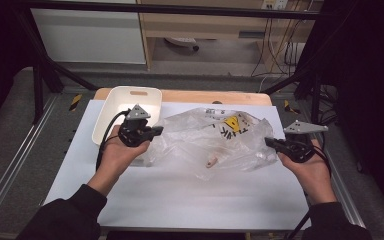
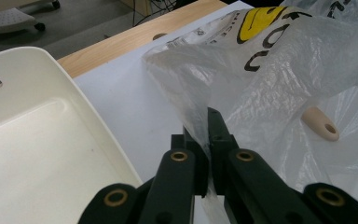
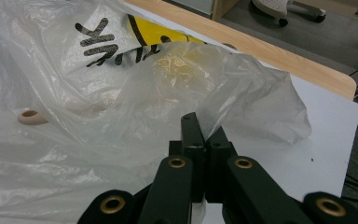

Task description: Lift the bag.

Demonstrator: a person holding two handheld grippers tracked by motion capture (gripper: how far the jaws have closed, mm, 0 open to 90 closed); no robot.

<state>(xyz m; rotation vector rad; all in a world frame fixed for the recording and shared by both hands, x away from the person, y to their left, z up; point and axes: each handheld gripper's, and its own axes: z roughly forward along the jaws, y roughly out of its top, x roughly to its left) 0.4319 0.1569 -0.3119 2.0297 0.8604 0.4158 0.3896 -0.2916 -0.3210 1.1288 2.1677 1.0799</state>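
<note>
Over the white worktop (image 1: 180, 200), the left gripper (image 1: 155, 131) and right gripper (image 1: 269, 142) each clamp an opposite edge of the clear plastic bag (image 1: 215, 137), apparently to spread it, a pale handled utensil (image 2: 320, 124) inside, beside the white tray (image 1: 111, 111).

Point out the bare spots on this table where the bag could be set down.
The white mat is bare along the near edge, between the forearms. The white tray at the far left is empty too. The middle is crowded: the plastic bag spreads between both grippers.
</note>
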